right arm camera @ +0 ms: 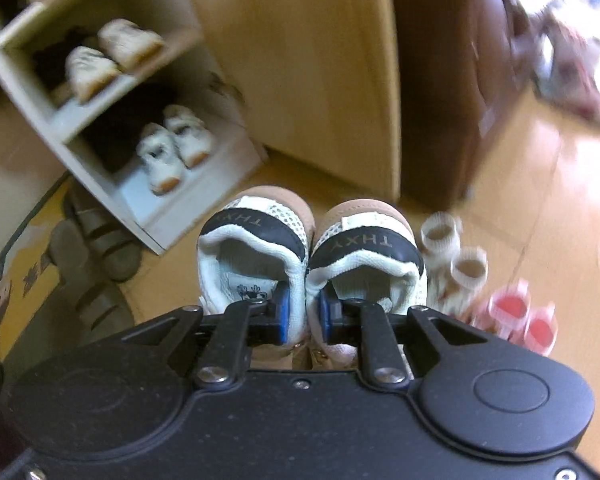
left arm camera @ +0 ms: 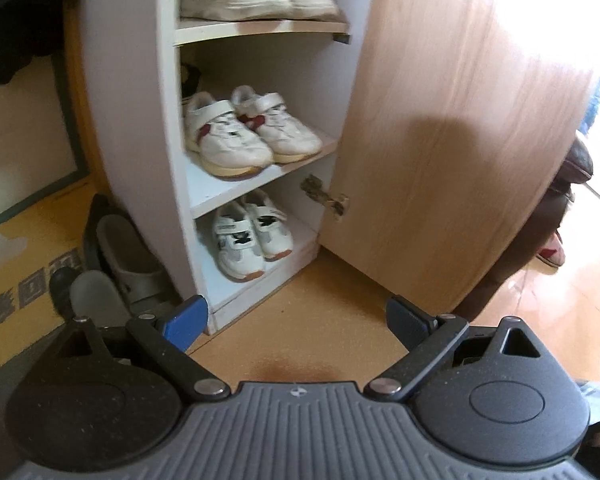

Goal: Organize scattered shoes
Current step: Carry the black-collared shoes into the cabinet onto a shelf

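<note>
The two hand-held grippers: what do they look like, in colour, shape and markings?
The left hand-held gripper has a ribbed grey body, two round black discs, black linkage arms on silver pivot screws, and blue finger pads. The right hand-held gripper has a smooth speckled black body with the same discs, black linkages, silver screws and blue pads. No cables, sleeves or lettering show.

You see a white mesh pair of sneakers [right arm camera: 312,256] with black heel bands and tan toes, white shelf sneakers with dark red patches [left arm camera: 240,128], a pale wood-grain cabinet door [left arm camera: 452,140], and blue finger pads [left arm camera: 188,318].
</note>
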Motion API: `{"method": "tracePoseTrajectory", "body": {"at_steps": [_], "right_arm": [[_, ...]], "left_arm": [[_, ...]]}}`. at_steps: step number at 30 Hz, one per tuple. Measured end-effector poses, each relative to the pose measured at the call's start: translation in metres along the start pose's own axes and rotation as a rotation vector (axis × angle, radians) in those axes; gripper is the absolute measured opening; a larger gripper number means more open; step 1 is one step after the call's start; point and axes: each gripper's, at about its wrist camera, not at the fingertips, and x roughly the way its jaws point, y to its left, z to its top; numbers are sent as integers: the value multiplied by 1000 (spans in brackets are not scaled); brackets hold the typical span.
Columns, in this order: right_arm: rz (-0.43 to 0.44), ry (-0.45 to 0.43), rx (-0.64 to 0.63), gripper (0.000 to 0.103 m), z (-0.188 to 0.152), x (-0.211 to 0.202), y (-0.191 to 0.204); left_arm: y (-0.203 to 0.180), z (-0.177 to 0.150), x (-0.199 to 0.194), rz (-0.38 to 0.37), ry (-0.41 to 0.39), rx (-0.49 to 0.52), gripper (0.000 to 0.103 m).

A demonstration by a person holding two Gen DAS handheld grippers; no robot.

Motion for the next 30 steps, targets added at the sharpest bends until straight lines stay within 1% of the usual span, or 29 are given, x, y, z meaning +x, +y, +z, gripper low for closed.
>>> {"method": "tracePoseTrajectory", "body": {"at_steps": [2, 5, 9, 12, 14, 17, 18, 20, 23, 24, 25, 26, 28, 30], "right_arm": [[18, -35, -40, 16, 20, -17, 8], [46, -105, -112, 16, 61, -47, 25], [86, -211, -198, 16, 124, -91, 53], [124, -282, -242, 16, 172, -118, 78], [153, -327, -273, 16, 205, -135, 97], [196, -381, -317, 16, 247, -150, 125], [206, -388, -324, 16, 254, -152, 131], [237, -409, -357, 16, 287, -157, 155], [269, -419, -397, 15, 323, -158, 181], [270, -424, -422, 15, 336, -157, 190], [269, -425, -438, 15, 341, -156, 196], [268, -426, -453, 15, 346, -155, 202], [267, -426, -492, 15, 372, -149, 223], [266, -423, -512, 15, 389, -140, 238]], "left_arm": [[7, -1, -2, -8, -5, -18, 97], [15, 0, -8, -47, -46, -40, 97], [16, 1, -13, -68, -69, -2, 97], [12, 1, -19, -115, -77, 24, 97], [8, 0, -26, -128, -81, 42, 97], [9, 2, -30, -133, -84, 32, 97], [11, 3, -31, -133, -86, 22, 97], [14, 6, -32, -133, -87, 1, 97], [20, 10, -31, -143, -79, -34, 97], [21, 12, -32, -142, -86, -37, 97], [22, 14, -34, -137, -100, -35, 97], [21, 18, -38, -127, -131, -17, 97], [16, 25, -49, -99, -215, 42, 97], [11, 29, -57, -83, -262, 93, 97]]}}
